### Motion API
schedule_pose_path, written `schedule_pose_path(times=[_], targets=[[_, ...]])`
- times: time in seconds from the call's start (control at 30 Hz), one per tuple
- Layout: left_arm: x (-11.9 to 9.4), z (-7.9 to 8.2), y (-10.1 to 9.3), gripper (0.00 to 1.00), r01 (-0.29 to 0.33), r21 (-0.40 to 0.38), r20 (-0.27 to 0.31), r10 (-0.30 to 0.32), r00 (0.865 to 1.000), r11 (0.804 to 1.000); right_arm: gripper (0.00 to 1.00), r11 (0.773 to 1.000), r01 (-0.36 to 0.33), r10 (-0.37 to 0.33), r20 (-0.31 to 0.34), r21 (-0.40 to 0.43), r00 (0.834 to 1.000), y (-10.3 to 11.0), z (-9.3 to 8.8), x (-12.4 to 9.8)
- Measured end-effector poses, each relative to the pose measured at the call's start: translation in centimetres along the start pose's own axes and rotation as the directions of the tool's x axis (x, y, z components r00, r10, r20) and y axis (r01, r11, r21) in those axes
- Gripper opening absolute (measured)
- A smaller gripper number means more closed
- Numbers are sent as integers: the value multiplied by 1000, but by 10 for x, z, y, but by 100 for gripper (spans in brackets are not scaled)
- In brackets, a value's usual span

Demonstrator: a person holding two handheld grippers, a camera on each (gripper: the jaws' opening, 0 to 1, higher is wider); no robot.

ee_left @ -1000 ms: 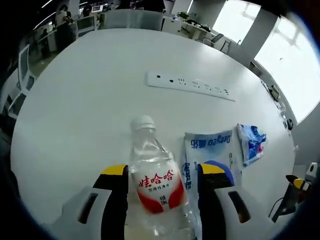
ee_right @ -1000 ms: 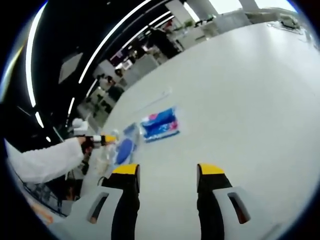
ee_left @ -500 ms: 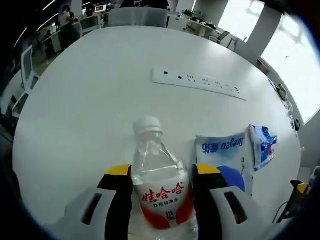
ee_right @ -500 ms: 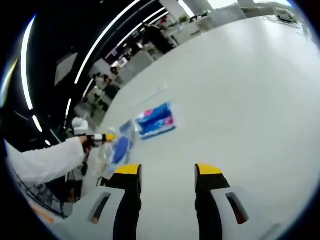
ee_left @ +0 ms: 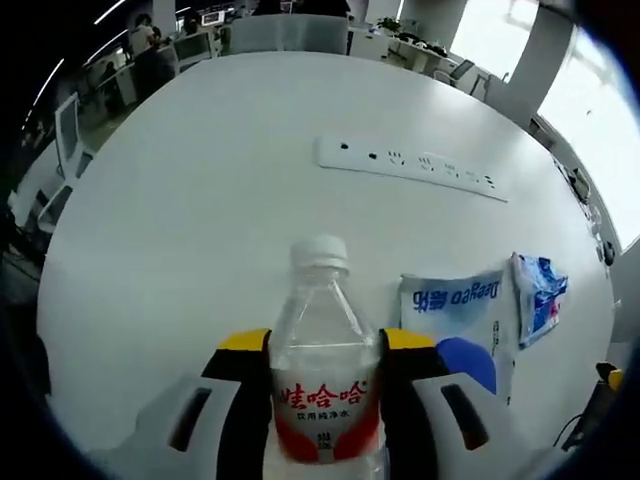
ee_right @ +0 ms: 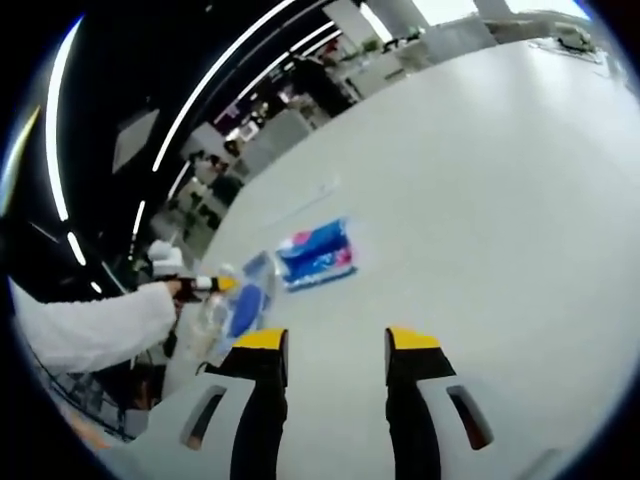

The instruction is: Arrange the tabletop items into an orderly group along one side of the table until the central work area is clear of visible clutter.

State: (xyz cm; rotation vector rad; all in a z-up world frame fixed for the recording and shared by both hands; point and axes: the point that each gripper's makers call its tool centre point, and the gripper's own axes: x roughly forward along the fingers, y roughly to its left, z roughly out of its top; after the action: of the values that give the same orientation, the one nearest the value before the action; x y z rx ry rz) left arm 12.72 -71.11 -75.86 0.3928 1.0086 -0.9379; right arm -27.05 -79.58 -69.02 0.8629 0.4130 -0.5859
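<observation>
A white power strip [ee_left: 412, 166] lay flat across the far half of the round white table [ee_left: 200, 200], well apart from the nearer edge. Beyond the table stood office desks with monitors [ee_left: 195, 40] and a grey chair back [ee_left: 285, 30]. Bright windows [ee_left: 580, 90] lit the right side, and long ceiling light strips [ee_right: 230, 70] ran overhead.

Bottle [ee_left: 325, 375] before power strip [ee_left: 410, 167]; pouch [ee_left: 455, 305] right.
</observation>
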Motion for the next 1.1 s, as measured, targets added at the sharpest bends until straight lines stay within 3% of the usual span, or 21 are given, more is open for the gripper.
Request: schedule_pose_path(times=[0.27, 0.47, 0.57, 0.67, 0.87, 1.1], targets=[[-37, 23, 6, 39, 34, -35, 113, -30, 993, 999, 36, 1000, 9, -9, 25, 25, 1000, -2, -5, -9], [-69, 39, 22, 38, 9, -36, 217, -1, 976, 999, 36, 1000, -9, 8, 55, 22, 998, 4, -3, -14], [-81, 44, 32, 38, -25, 9, 233, 22, 972, 1000, 36, 1000, -10, 8, 57, 20, 998, 4, -4, -16], [-92, 56, 44, 38, -38, 0, 275, 37, 961, 999, 36, 1000, -8, 7, 66, 13, 998, 2, -4, -19], [-111, 78, 68, 38, -56, 54, 313, 36, 949, 997, 37, 1000, 2, -4, 83, 27, 997, -3, -6, -28], [-127, 92, 93, 38, -72, 91, 353, 35, 935, 993, 37, 998, 23, -29, 88, 67, 996, -10, -15, -32]])
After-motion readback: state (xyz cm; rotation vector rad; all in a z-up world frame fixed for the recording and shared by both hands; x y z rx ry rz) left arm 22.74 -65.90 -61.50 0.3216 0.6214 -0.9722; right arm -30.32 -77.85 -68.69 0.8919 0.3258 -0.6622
